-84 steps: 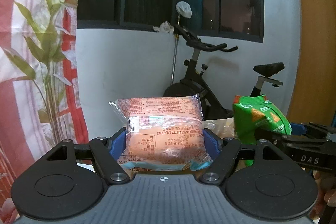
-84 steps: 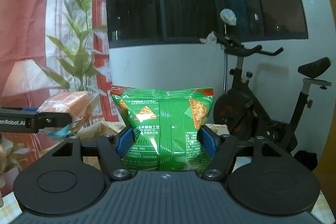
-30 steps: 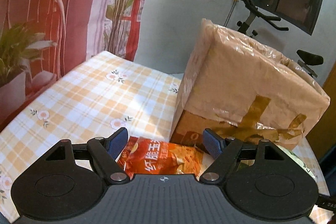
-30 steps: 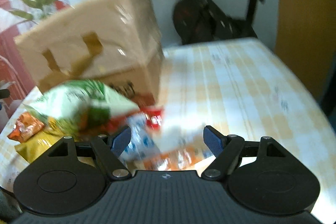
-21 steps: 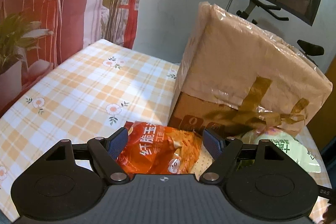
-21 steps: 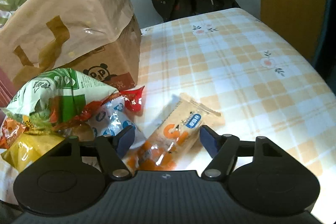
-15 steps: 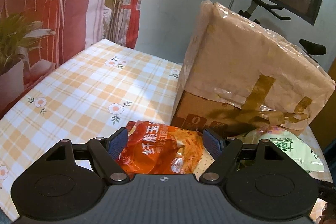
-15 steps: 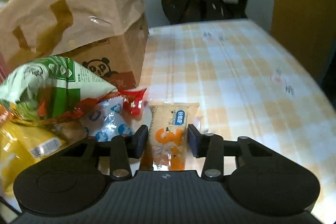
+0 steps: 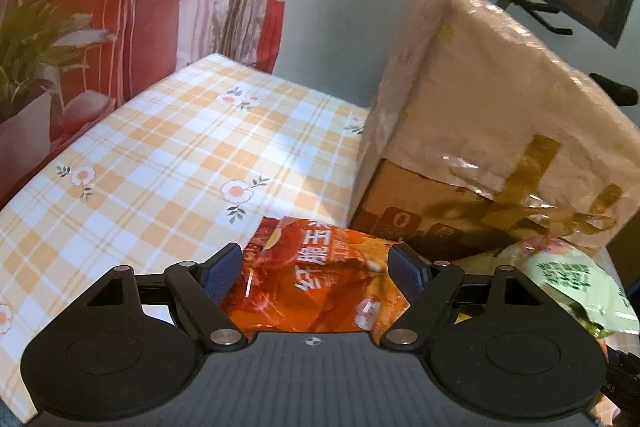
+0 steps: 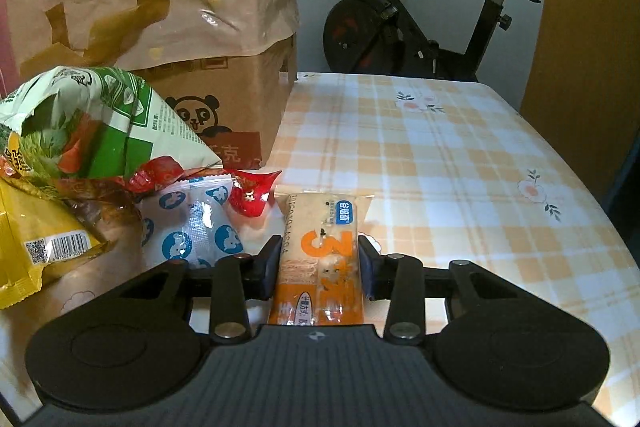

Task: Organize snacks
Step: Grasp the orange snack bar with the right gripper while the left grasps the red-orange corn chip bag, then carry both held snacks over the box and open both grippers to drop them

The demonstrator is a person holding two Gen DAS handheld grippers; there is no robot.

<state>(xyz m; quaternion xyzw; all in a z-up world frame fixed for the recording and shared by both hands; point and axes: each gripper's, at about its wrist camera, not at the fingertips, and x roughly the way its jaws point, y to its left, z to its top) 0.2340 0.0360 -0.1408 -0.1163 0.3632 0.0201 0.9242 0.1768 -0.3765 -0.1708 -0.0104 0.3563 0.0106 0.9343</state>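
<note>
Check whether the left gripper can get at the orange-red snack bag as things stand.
Probably yes: the left gripper is open, its fingers either side of the orange-red snack bag, nothing lying on it; the cardboard box sits behind.

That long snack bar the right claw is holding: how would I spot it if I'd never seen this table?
Find the big taped cardboard box on the checked tablecloth. Snacks are piled in front of it; at the pile's right edge lies a slim bar between the right gripper fingers. It alone is narrow and beige-and-orange with a small blue label; its neighbours are puffy bags.
</note>
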